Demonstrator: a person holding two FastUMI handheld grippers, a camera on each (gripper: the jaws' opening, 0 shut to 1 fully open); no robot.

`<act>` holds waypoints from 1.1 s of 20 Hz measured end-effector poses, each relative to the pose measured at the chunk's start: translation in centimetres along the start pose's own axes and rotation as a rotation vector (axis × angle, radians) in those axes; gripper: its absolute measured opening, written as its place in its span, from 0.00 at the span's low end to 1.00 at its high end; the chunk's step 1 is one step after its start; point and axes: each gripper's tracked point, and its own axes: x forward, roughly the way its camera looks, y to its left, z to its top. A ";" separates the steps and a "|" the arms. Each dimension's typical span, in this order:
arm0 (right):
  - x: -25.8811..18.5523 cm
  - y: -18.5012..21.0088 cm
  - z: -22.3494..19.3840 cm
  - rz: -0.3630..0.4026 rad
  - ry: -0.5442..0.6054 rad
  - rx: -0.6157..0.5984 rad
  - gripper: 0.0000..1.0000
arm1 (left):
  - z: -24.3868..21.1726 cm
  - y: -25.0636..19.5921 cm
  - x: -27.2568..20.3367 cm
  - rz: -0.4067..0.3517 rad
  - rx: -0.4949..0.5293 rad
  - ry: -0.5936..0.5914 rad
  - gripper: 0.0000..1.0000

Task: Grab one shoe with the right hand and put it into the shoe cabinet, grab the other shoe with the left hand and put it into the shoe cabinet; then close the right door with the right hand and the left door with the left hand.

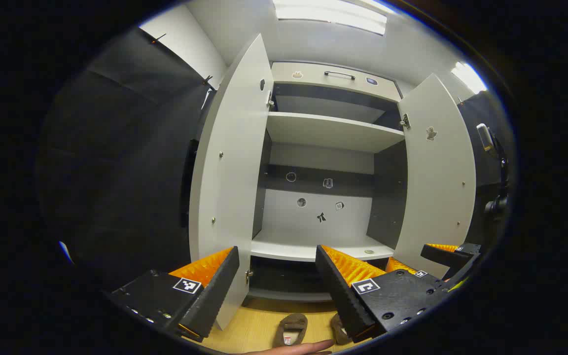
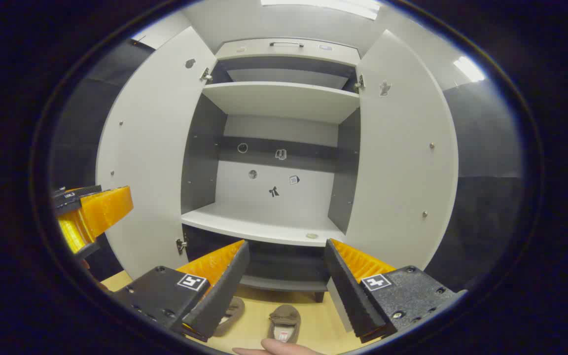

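Right gripper view shows both shoes [image 2: 284, 323] on the floor before the cabinet [image 2: 269, 227], doors [image 2: 402, 162] open, your right gripper [image 2: 284, 286] and left gripper [image 1: 276, 291] released: all steps remain.

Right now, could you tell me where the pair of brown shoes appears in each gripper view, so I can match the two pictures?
Left gripper view: the brown shoes lie on the wooden floor at the bottom centre, one partly hidden behind a finger of the left gripper.
Right gripper view: the same pair sits at the bottom centre, between the fingers of the right gripper.
Shared landmark: the bow sticker on the cabinet's back wall.
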 end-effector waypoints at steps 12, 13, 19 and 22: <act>-0.6 -1.7 0.1 0.011 0.001 0.011 0.99 | -1.8 -1.1 -0.6 0.003 0.000 0.041 0.95; -0.5 -1.4 -0.4 0.030 0.018 0.012 0.99 | -2.3 -0.8 -0.6 0.016 0.016 0.056 0.95; -0.6 1.8 -9.2 0.184 0.152 -0.015 0.97 | -2.6 -0.3 -1.4 0.028 0.068 0.052 0.94; -0.1 2.6 -16.4 0.197 0.246 -0.101 0.96 | -3.5 0.5 -2.3 0.032 0.080 0.087 0.94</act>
